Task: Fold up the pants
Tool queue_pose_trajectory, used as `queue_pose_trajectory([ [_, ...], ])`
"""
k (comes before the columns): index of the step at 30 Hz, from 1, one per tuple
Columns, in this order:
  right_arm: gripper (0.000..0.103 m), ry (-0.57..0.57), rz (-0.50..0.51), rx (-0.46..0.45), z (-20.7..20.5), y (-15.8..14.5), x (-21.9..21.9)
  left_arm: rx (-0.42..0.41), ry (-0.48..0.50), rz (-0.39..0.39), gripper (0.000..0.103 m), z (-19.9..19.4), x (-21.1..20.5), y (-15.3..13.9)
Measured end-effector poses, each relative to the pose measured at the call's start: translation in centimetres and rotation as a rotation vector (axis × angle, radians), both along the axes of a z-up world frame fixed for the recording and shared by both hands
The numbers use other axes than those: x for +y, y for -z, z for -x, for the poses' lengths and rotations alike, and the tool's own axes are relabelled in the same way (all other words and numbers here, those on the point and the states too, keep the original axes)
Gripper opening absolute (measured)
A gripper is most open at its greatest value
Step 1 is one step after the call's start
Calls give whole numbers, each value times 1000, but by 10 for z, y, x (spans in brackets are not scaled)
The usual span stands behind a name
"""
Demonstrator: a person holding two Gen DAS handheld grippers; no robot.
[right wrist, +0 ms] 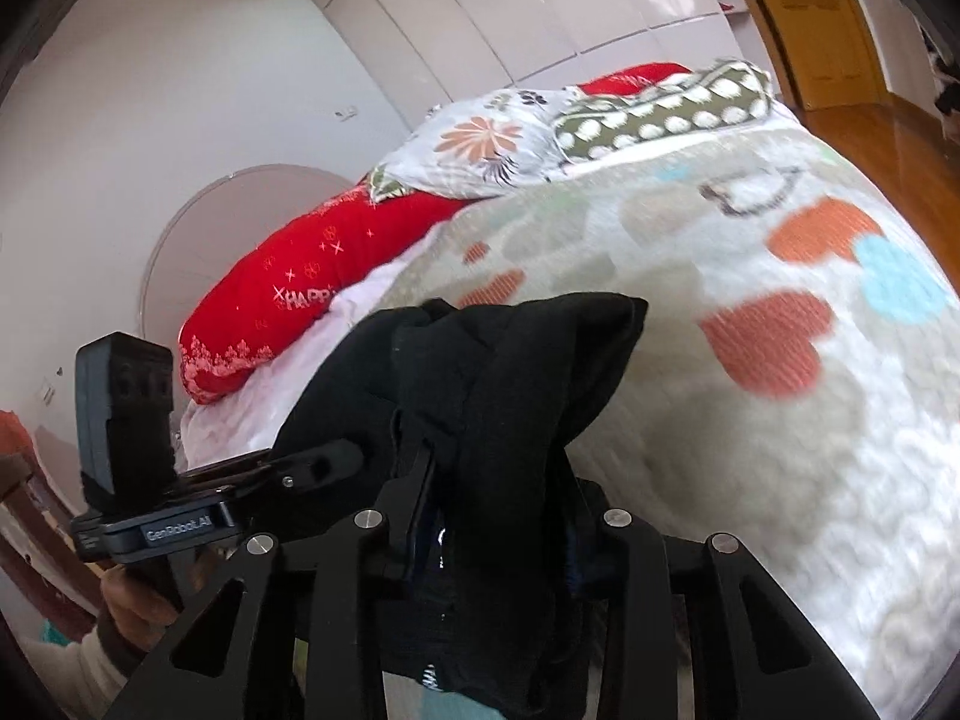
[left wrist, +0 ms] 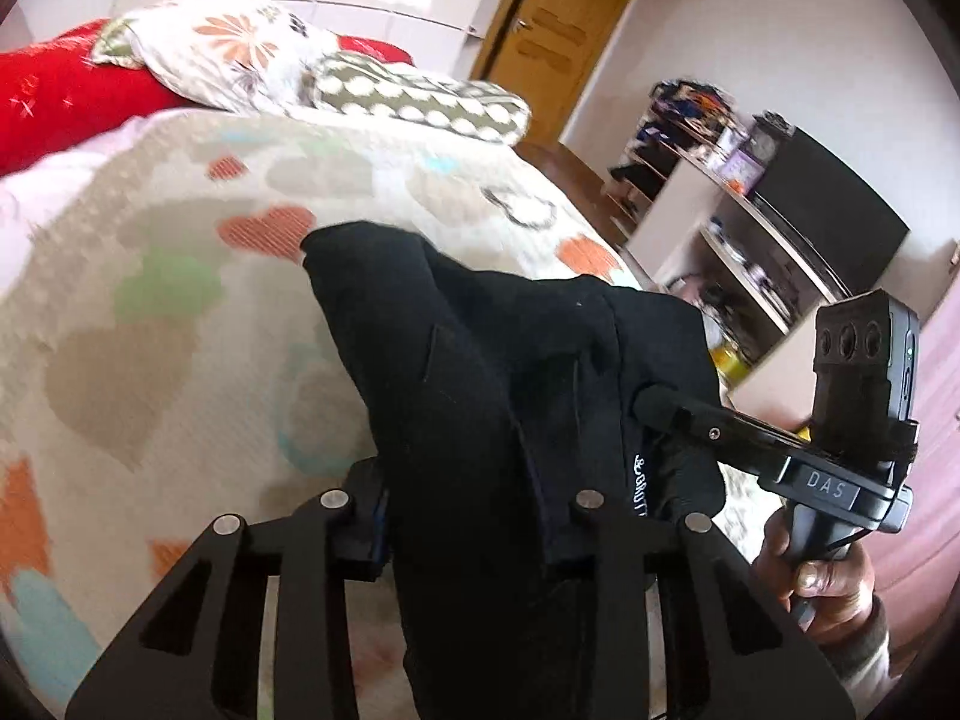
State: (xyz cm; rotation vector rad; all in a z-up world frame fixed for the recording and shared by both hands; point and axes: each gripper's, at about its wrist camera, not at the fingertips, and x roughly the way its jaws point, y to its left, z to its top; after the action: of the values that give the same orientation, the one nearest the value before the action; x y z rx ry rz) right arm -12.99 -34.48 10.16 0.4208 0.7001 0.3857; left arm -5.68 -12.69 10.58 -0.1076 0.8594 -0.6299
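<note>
L gripper point(left wrist: 480, 516) is clamped on the black pants point(left wrist: 480, 372), bunched w/ cloth held above the heart-print bedspread point(left wrist: 150, 300). R gripper point(right wrist: 498, 516) is likewise clenched on the pants; pillows point(right wrist: 480, 138) are seen at the far end.

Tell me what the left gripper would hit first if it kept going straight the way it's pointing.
The black pants already sit bunched between the jaws of the left gripper. Beyond them, the line most likely meets the heart-patterned bedspread, since the gripper tilts down toward the bed. Depth is hard to judge here.
</note>
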Motion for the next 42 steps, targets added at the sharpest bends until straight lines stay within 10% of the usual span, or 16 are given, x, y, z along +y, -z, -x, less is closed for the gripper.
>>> queue_pose_trajectory([
  [6, 37, 38, 55, 131, -78, 36, 19, 44, -101, -92, 33, -60, 21, 29],
  [9, 44, 55, 116, 174, -87, 49, 24, 142, -144, -144, 50, -77, 28, 61],
  [19, 42, -23, 208, 40, -72, -6, 47, -1, -223, -194, 67, -41, 39, 31],
  [29, 40, -32, 315, 142, -122, 43, 68, -9, -213, -269, 74, -47, 9, 53],
  [42, 47, -35, 365, 122, -53, 25, 56, -12, -232, -264, 78, -37, 13, 49],
])
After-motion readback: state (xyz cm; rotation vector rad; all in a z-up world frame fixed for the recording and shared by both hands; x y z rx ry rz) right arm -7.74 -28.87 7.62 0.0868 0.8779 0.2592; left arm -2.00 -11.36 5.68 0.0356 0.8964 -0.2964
